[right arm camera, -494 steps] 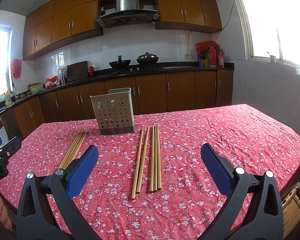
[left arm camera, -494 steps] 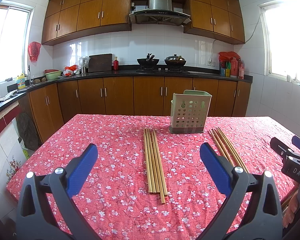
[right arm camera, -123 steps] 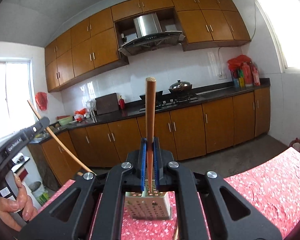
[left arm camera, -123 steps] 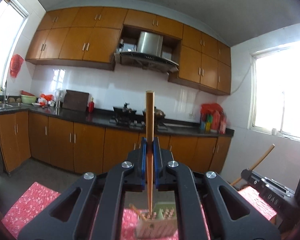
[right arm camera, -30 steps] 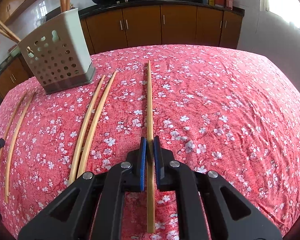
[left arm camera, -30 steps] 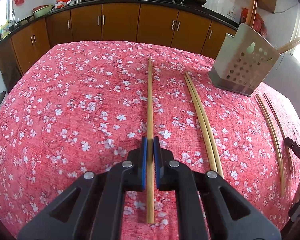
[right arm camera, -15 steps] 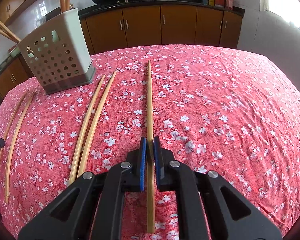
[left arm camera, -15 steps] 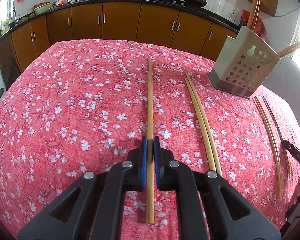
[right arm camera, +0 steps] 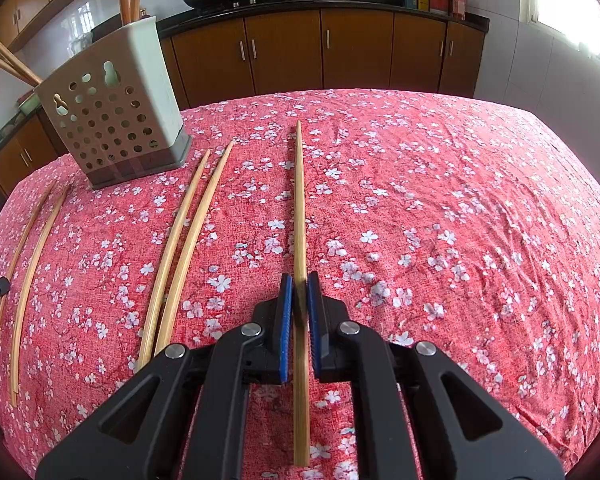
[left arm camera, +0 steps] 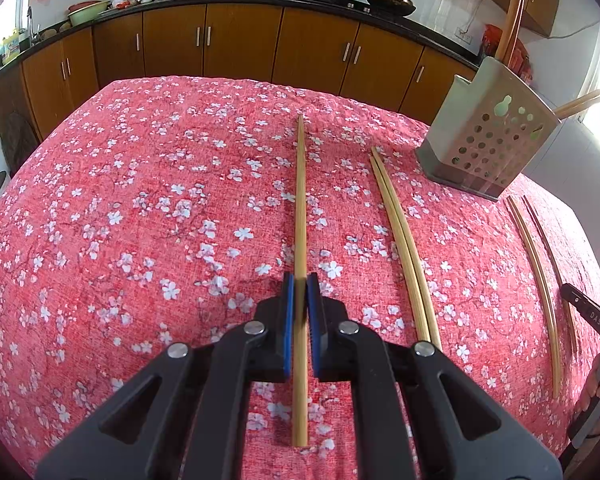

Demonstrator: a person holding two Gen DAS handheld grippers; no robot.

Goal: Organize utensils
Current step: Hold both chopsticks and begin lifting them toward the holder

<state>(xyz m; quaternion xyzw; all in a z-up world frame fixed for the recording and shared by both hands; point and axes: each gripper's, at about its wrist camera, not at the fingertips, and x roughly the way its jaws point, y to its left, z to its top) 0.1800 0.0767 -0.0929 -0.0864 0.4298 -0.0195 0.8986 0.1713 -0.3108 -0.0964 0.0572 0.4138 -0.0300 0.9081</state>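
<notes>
Left wrist: long, pale bamboo chopstick (left arm camera: 300, 208).

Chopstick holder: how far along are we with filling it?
Done: about four chopsticks already stand in the holder. In hand: the left claw is shut on one chopstick and the right claw on another chopstick, both low over the tablecloth. Left: those two, plus a loose pair beside the left claw's stick and a second pair past the holder.
</notes>
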